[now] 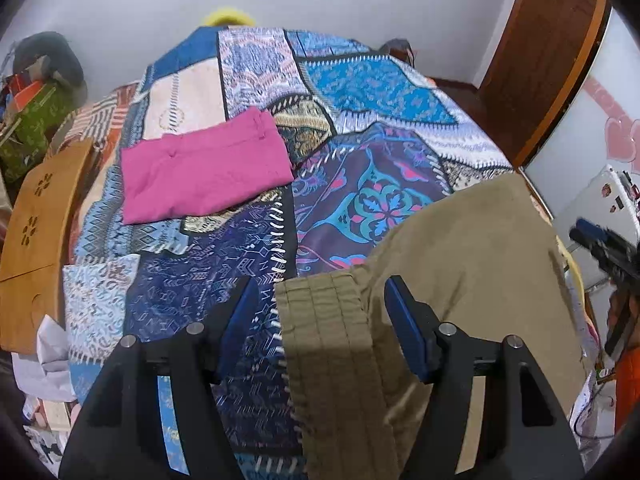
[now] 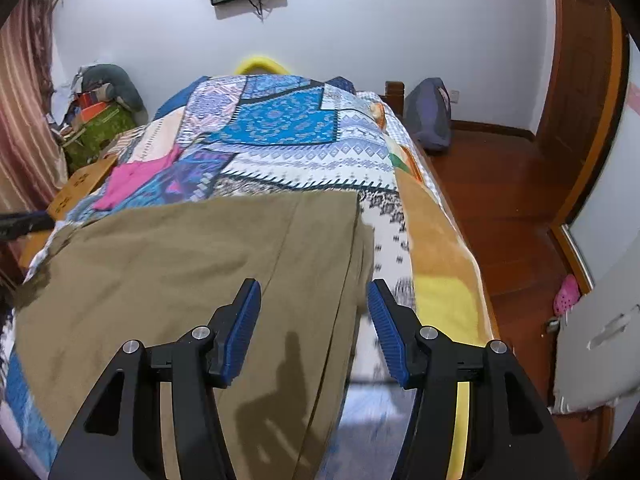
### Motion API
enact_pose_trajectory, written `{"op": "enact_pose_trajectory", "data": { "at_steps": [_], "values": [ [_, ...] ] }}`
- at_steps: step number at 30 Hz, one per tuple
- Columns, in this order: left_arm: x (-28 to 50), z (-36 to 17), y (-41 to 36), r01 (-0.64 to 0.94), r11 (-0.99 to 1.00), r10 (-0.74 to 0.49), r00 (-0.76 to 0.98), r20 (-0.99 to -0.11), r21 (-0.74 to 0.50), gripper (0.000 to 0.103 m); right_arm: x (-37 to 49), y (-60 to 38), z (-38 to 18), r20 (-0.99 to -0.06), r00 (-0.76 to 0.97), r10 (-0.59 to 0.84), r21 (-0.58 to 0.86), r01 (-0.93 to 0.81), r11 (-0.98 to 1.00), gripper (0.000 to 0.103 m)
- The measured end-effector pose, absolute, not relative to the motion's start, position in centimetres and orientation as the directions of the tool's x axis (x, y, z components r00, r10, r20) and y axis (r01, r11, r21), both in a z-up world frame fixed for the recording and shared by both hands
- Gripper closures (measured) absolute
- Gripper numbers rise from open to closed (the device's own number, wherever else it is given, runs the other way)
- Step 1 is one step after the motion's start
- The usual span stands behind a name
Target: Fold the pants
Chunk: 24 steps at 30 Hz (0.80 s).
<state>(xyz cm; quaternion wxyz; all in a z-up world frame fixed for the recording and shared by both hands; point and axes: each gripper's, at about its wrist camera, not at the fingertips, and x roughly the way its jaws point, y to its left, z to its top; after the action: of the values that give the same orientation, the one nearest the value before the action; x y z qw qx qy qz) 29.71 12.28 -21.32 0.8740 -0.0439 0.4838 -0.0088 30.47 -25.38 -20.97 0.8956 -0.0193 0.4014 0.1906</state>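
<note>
Khaki pants [image 1: 460,260] lie spread flat across the near end of the patchwork bedspread [image 1: 360,92]. My left gripper [image 1: 322,280] hovers open over their ribbed waistband [image 1: 320,320]; the blue pads stand on either side of it and do not press the cloth. In the right wrist view my right gripper [image 2: 313,282] is open above the right edge of the khaki pants [image 2: 180,260], nothing pinched. A folded pink garment [image 1: 204,172] rests farther back on the left, also visible as the pink garment [image 2: 128,184].
A wooden board [image 1: 36,220] and a green box [image 1: 32,128] crowd the bed's left side. To the right are the wooden floor [image 2: 500,200], a grey backpack [image 2: 430,120], a pink shoe [image 2: 566,292] and a brown door [image 1: 540,60].
</note>
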Motion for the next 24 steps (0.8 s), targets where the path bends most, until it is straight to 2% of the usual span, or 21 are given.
{"op": "enact_pose_trajectory", "data": {
  "at_steps": [10,11,14,15,17,21,23,24],
  "values": [
    [31.7,-24.4,12.9,-0.029,0.989,-0.109,0.493,-0.863,-0.142,0.037,38.3,-23.3,-24.3,-0.763,0.553,0.336,0.129,-0.379,0.916,0.051],
    [31.7,-24.5,13.0,-0.035,0.989,-0.107,0.494,-0.863,-0.143,0.037,38.7,-23.1,-24.5,-0.764,0.556,0.328,0.117,-0.380,0.918,0.053],
    [31.8,-24.7,13.6,-0.070,0.988,-0.081,0.504,-0.860,-0.134,0.037,40.1,-22.3,-25.9,-0.795,0.535,0.286,0.074,-0.383,0.921,0.072],
    [31.8,-25.0,14.0,-0.088,0.984,-0.090,0.501,-0.861,-0.154,0.037,40.4,-22.2,-26.2,-0.799,0.533,0.280,0.069,-0.381,0.922,0.073],
    [32.0,-25.8,14.6,-0.118,0.974,-0.114,0.487,-0.866,-0.195,0.036,40.8,-22.6,-26.4,-0.799,0.528,0.287,0.087,-0.371,0.925,0.073],
    [32.2,-26.7,15.3,-0.161,0.964,-0.112,0.480,-0.870,-0.213,0.027,40.7,-22.7,-26.5,-0.806,0.522,0.280,0.091,-0.357,0.930,0.075],
    [32.2,-26.5,15.3,-0.156,0.965,-0.115,0.476,-0.872,-0.212,0.027,40.7,-22.6,-26.1,-0.813,0.519,0.264,0.075,-0.356,0.931,0.074],
    [32.1,-26.2,15.2,-0.153,0.968,-0.107,0.474,-0.874,-0.202,0.027,40.7,-22.4,-25.8,-0.816,0.518,0.257,0.069,-0.355,0.932,0.071]
  ]
}}
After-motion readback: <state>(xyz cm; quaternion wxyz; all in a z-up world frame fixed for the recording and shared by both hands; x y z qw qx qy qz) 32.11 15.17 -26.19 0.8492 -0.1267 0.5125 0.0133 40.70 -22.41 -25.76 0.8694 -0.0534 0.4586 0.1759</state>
